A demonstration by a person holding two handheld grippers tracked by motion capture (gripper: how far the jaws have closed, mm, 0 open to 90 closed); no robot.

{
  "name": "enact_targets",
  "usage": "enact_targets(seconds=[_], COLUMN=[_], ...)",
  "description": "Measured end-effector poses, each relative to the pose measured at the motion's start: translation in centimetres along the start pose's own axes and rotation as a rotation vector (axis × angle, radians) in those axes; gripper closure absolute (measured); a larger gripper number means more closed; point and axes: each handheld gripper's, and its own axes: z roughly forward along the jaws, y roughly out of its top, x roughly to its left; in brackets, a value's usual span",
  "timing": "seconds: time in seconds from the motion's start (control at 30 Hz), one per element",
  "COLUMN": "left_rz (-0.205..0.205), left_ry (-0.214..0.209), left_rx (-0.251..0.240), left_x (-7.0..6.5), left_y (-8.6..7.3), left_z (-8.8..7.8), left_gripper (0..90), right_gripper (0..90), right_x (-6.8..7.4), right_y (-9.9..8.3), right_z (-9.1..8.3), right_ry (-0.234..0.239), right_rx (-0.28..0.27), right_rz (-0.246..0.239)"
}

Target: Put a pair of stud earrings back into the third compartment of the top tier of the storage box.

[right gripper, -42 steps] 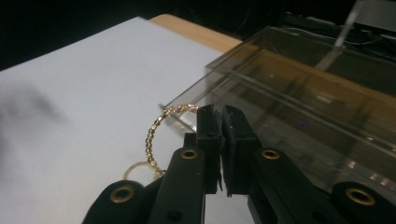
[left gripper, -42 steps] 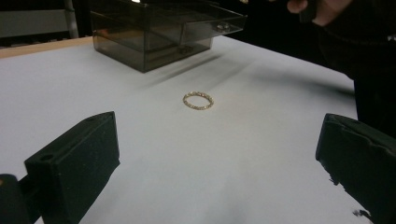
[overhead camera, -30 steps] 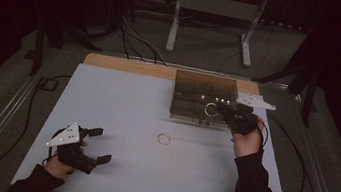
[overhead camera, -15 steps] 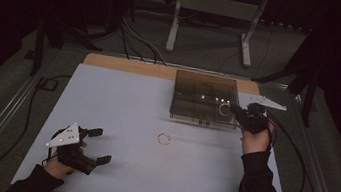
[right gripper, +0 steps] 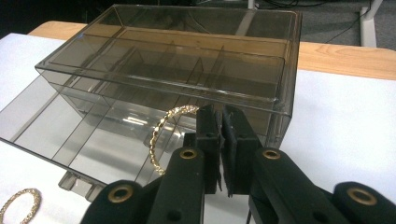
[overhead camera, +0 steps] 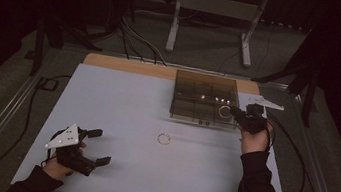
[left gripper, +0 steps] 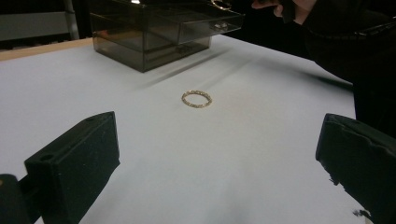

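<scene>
My right gripper [right gripper: 219, 122] is shut on a gold bracelet [right gripper: 163, 130], which hangs over the pulled-out drawer [right gripper: 84, 135] of a smoky clear plastic box [right gripper: 187, 56]. In the high view the same right gripper [overhead camera: 238, 114] holds the bracelet [overhead camera: 224, 111] at the box's [overhead camera: 205, 88] front right corner. A second gold bracelet [overhead camera: 164, 138] lies flat on the white table, also in the left gripper view [left gripper: 196, 98] and at the lower left of the right gripper view [right gripper: 18, 205]. My left gripper [overhead camera: 99, 146] rests near the front left, jaws wide open and bare [left gripper: 219, 158].
The white tabletop [overhead camera: 122, 99] has a wooden strip [overhead camera: 127, 64] along its far edge. Cables trail off the table's right and left sides. A metal stand [overhead camera: 210, 11] is on the floor beyond the table.
My right gripper has carried the bracelet to the right and slightly down, from over the box's middle front to its right front corner. The left gripper stayed put.
</scene>
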Motion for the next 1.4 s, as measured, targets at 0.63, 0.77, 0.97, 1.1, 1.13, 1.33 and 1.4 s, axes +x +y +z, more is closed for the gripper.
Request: enact_targets(seconds=[0.63, 0.77, 0.97, 1.1, 1.13, 1.33, 1.4], left_rz=[-0.005, -0.006, -0.007, -0.006, -0.007, -0.008, -0.008], left_ry=[0.000, -0.002, -0.003, -0.005, -0.006, -0.007, -0.007], left_rx=[-0.003, -0.003, -0.004, -0.002, -0.002, -0.003, -0.002], left_x=[0.1, 0.1, 0.1, 0.1, 0.1, 0.2, 0.2], left_y=[0.0, 0.0, 0.0, 0.0, 0.0, 0.0, 0.0], left_z=[0.0, 0.0, 0.1, 0.1, 0.1, 0.1, 0.1], left_gripper=[0.5, 0.5, 0.5, 0.5, 0.5, 0.5, 0.5], right_gripper=[31.2, 20.2, 14.5, 12.1, 10.0, 7.2, 7.3], right_x=[2.4, 3.6, 5.4, 6.8, 7.2, 9.4, 9.8], right_y=[0.7, 0.9, 1.0, 1.0, 0.9, 0.6, 0.5], right_z=[-1.0, -1.2, -1.9, -2.2, -2.2, -2.0, -1.9], right_ry=[0.064, 0.110, 0.191, 0.229, 0.237, 0.302, 0.315], right_rx=[-0.058, -0.068, -0.093, -0.100, -0.093, -0.081, -0.077], right_rz=[-0.043, -0.058, -0.085, -0.109, -0.121, -0.161, -0.169])
